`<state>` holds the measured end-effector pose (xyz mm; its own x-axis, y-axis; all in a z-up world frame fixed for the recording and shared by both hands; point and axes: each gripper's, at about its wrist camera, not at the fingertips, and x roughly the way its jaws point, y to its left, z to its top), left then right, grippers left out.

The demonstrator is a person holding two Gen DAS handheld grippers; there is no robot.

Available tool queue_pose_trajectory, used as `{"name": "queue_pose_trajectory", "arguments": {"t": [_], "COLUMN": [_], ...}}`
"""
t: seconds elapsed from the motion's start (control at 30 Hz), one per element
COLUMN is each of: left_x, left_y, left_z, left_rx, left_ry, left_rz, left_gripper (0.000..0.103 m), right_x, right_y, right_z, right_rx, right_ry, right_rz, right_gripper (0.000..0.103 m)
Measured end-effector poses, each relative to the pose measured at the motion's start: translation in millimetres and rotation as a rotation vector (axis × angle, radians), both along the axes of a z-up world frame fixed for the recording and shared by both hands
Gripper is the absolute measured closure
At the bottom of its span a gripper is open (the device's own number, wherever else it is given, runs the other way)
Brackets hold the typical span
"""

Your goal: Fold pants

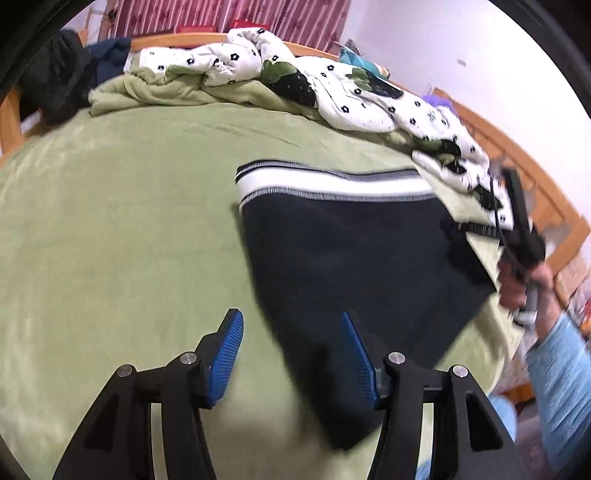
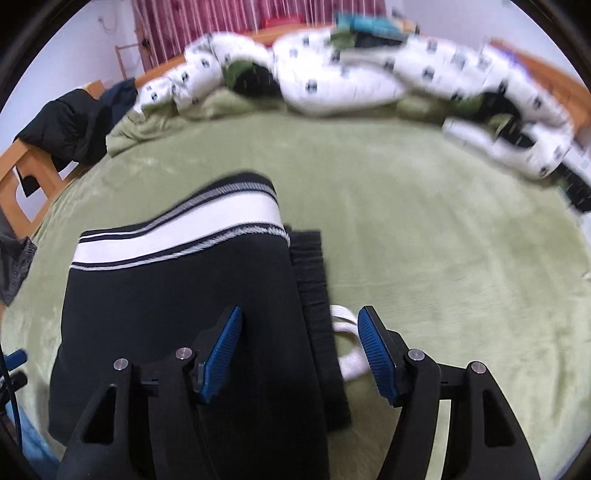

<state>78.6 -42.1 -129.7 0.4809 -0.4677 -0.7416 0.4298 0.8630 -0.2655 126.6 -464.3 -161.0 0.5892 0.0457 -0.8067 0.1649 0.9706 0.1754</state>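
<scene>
A wide bed [image 1: 129, 221] covered in a green plush blanket fills the room, framed by a light wooden bedstead [image 1: 535, 184]. A rumpled white flower-print quilt [image 1: 351, 96] lies along its far side, beneath red striped curtains [image 1: 221, 14] and pale walls [image 1: 443, 48].

- pants [image 1: 351, 258]: black, white stripe edged grey
- blanket [image 1: 129, 221]: plain pale green
- quilt [image 1: 332, 85]: white, small dark flowers (green patches too)
- curtain [image 1: 207, 14]: red-pink striped
</scene>
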Motion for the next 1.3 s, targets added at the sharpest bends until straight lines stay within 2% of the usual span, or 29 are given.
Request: {"name": "queue_pose_trajectory", "arguments": {"t": [0.07, 0.23, 0.27, 0.33, 0.43, 0.5, 0.53, 0.6, 0.67, 0.7, 0.73, 0.83, 0.93, 1.07, 1.17, 1.23, 1.3], "left_x": [27.7, 74.2, 83.2, 90.0, 94.0, 98.5, 100.1, 101.1, 99.5, 98.2, 96.1, 92.5, 91.2, 88.6, 95.2, 102.9, 113.9], "left_y": [-8.4, -24.9, -24.0, -24.0, -26.8, -27.2, -28.9, -30.4, -27.0, -23.8, -20.7, -12.7, 5.2, 57.9, 97.0, 113.7, 122.9], "left_z": [-14.1, -58.3, -67.4, -74.7, -80.2, -83.3, -82.4, -74.6, -62.2, -55.4, -48.6, -34.6, -19.8, 15.9, 33.7, 27.2, 2.5], "left_rx": [-0.029, -0.077, -0.133, -0.201, -0.22, -0.262, -0.262, -0.253, -0.255, -0.265, -0.277, -0.286, -0.293, -0.257, -0.135, -0.087, -0.035], "left_ry": [0.059, 0.197, 0.233, 0.273, 0.281, 0.315, 0.323, 0.316, 0.288, 0.27, 0.256, 0.223, 0.201, 0.102, 0.057, 0.067, 0.126], "left_rz": [-0.004, 0.002, 0.007, 0.005, -0.002, 0.014, 0.017, 0.027, 0.029, 0.02, 0.004, -0.01, -0.011, 0.017, 0.063, 0.078, 0.089], "left_gripper": [0.05, 0.05, 0.05, 0.05, 0.05, 0.065, 0.067, 0.079, 0.089, 0.091, 0.091, 0.092, 0.092, 0.093, 0.093, 0.092, 0.089], "right_x": [7.0, 19.7, 20.8, 20.6, 18.4, 17.2, 15.9, 10.6, 1.7, -3.8, -9.2, -20.8, -28.7, -28.2, -18.7, -9.3, 0.5], "right_y": [-6.1, -11.5, -10.8, -11.1, -14.4, -15.0, -14.8, -11.4, -6.7, -4.1, 0.3, 25.8, 54.5, 100.0, 142.2, 163.8, 177.6], "right_z": [-11.7, -29.4, -30.5, -32.4, -34.5, -34.8, -34.1, -26.4, -11.9, -3.1, 5.2, 24.0, 38.0, 43.1, 33.8, 21.4, 3.6], "right_rx": [0.066, 0.157, 0.159, 0.177, 0.232, 0.256, 0.26, 0.247, 0.235, 0.246, 0.263, 0.218, 0.251, 0.345, 0.392, 0.381, 0.273], "right_ry": [0.01, 0.043, 0.044, 0.042, 0.039, 0.033, 0.032, 0.019, -0.018, -0.038, -0.059, -0.088, -0.118, -0.135, -0.14, -0.128, -0.117], "right_rz": [0.033, 0.051, 0.054, 0.059, 0.073, 0.066, 0.056, 0.037, 0.027, 0.025, 0.024, 0.009, 0.002, 0.062, 0.139, 0.178, 0.166], "right_gripper": [0.039, 0.038, 0.038, 0.037, 0.038, 0.039, 0.041, 0.046, 0.06, 0.071, 0.076, 0.079, 0.081, 0.082, 0.082, 0.082, 0.08]}}
